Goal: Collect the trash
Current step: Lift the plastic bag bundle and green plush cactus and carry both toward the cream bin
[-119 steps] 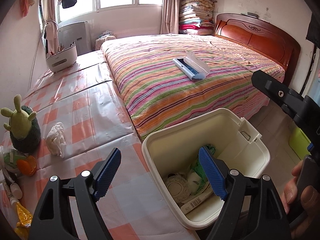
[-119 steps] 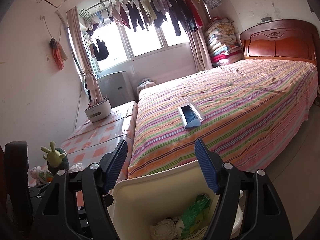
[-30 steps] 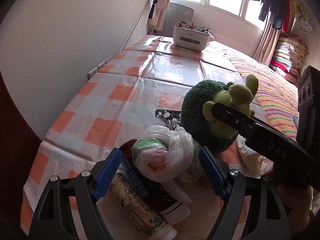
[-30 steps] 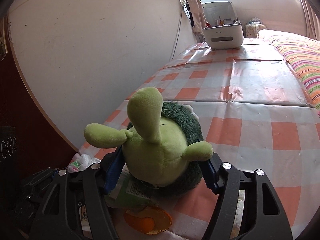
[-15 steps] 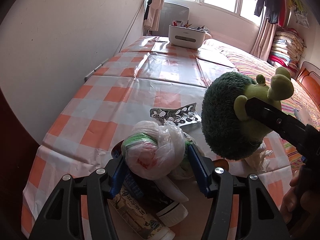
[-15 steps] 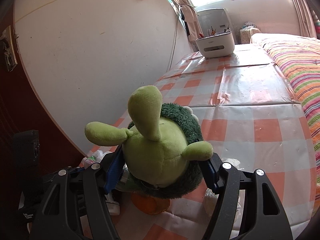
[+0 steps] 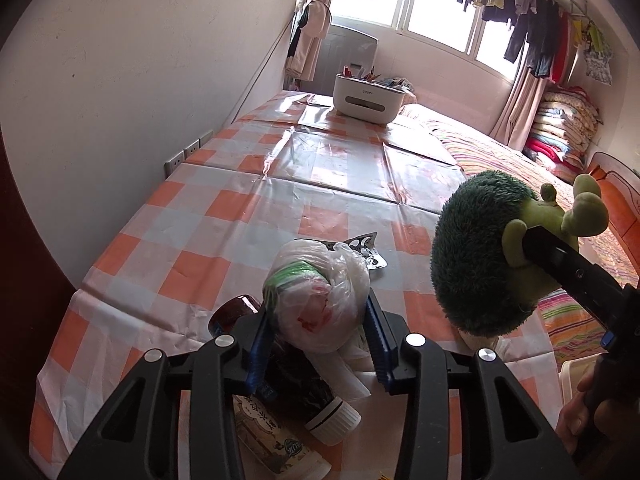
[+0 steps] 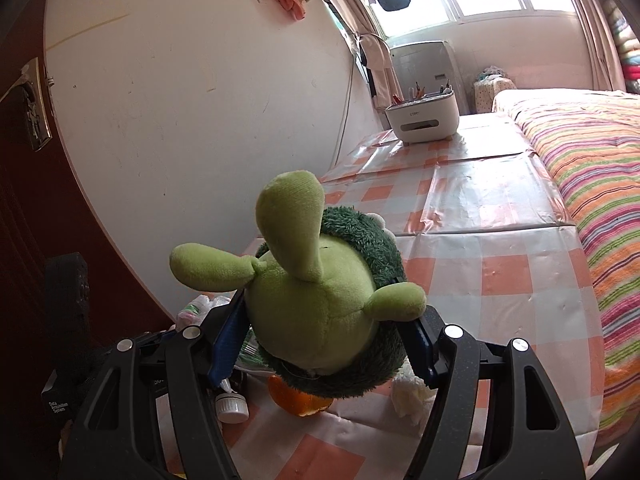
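Note:
My left gripper (image 7: pixel 318 340) is shut on a knotted clear plastic bag of trash (image 7: pixel 318 300) with green and red inside, lifted slightly over the checked table (image 7: pixel 224 208). My right gripper (image 8: pixel 324 340) is shut on a green plush toy (image 8: pixel 320 292) and holds it above the table; the toy also shows at the right in the left wrist view (image 7: pixel 492 264). Under the bag lie a printed tube (image 7: pixel 276 444), a white-capped bottle (image 7: pixel 332 416) and a foil blister sheet (image 7: pixel 366 244). An orange peel (image 8: pixel 298 400) and crumpled tissue (image 8: pixel 410 394) lie under the toy.
A white desk organiser (image 7: pixel 366 98) stands at the table's far end by the window. The striped bed (image 8: pixel 592 168) runs along the table's right side. A wall (image 7: pixel 140 80) borders the left. A corner of the white bin (image 7: pixel 576 376) shows at lower right.
My left jaws closed on the plastic bag and raised it. My right gripper lifted the plush toy higher and to the right, uncovering the peel and tissue.

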Motion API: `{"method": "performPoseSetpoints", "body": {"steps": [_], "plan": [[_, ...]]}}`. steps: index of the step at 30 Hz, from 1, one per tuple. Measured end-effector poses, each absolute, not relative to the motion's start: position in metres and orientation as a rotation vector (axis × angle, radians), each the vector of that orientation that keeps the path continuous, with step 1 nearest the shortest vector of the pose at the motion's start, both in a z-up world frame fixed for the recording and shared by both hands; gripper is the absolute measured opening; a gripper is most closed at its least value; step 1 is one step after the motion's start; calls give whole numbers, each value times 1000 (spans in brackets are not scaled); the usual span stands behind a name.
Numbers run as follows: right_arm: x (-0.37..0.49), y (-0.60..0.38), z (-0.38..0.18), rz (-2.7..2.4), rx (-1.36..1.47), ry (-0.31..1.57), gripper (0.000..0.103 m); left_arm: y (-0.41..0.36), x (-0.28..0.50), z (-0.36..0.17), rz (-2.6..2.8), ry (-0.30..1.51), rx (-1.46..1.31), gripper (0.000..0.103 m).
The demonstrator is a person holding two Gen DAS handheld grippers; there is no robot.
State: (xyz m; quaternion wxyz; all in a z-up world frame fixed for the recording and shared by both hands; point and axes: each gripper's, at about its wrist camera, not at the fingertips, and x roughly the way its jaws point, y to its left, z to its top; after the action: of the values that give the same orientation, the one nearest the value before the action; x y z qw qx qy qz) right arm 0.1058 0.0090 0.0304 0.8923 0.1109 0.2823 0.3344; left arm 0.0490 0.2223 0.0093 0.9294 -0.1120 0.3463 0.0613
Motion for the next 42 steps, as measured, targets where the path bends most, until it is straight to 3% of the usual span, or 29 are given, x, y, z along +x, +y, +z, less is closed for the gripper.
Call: {"method": "performPoseSetpoints", "body": {"steps": [22, 31, 42], "plan": [[99, -28, 37, 637, 270, 547, 67, 226, 40, 24, -33, 654, -408, 40], [94, -43, 37, 617, 276, 545, 67, 235, 49, 12, -153, 716, -589, 40], [75, -63, 44, 575, 252, 516, 67, 210, 44, 19, -151, 684, -478, 40]]}}
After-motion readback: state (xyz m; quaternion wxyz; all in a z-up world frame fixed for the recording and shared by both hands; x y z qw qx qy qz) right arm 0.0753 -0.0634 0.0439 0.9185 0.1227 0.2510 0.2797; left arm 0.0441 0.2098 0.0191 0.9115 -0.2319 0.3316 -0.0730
